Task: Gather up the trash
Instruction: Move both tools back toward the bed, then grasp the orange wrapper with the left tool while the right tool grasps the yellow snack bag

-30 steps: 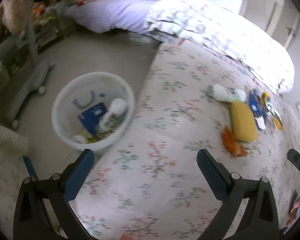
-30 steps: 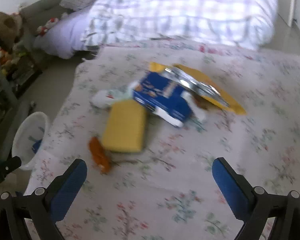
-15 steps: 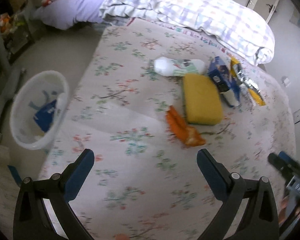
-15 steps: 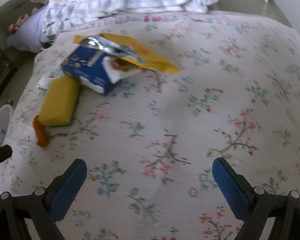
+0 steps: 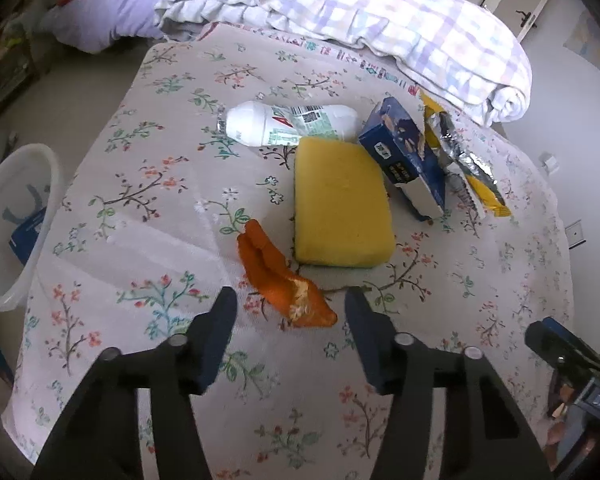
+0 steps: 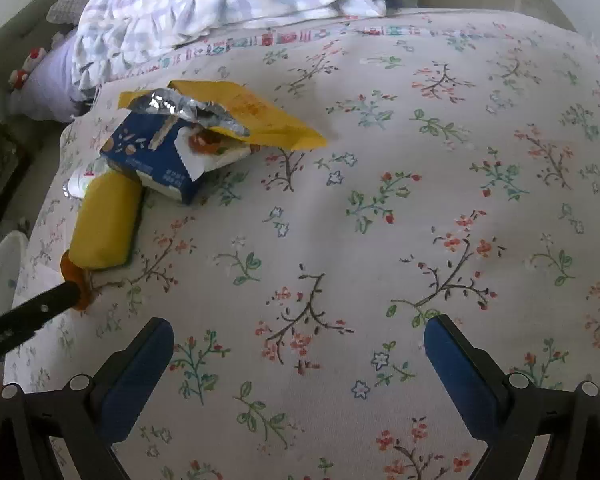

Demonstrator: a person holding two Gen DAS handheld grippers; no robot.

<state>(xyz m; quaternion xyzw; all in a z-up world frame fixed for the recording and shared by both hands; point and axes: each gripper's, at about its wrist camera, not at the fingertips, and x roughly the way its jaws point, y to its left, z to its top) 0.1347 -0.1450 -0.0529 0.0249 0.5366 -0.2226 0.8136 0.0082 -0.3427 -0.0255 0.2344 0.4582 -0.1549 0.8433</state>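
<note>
Trash lies on the floral bed cover: an orange peel, a yellow sponge, a white bottle, a torn blue box and a yellow foil bag. My left gripper is open, jaws partly narrowed, just short of the orange peel, which lies between the fingertips' line. My right gripper is wide open and empty over bare cover, well right of the blue box, foil bag and sponge. The peel shows partly behind the left gripper's finger.
A white trash bin stands on the floor left of the bed, with a blue box inside; its rim shows in the right view. A checked duvet and a purple pillow lie at the bed's far end.
My left gripper swung from the bin to the trash pile, came close to the orange peel and narrowed its jaws. My right gripper drifted right, away from the pile.
</note>
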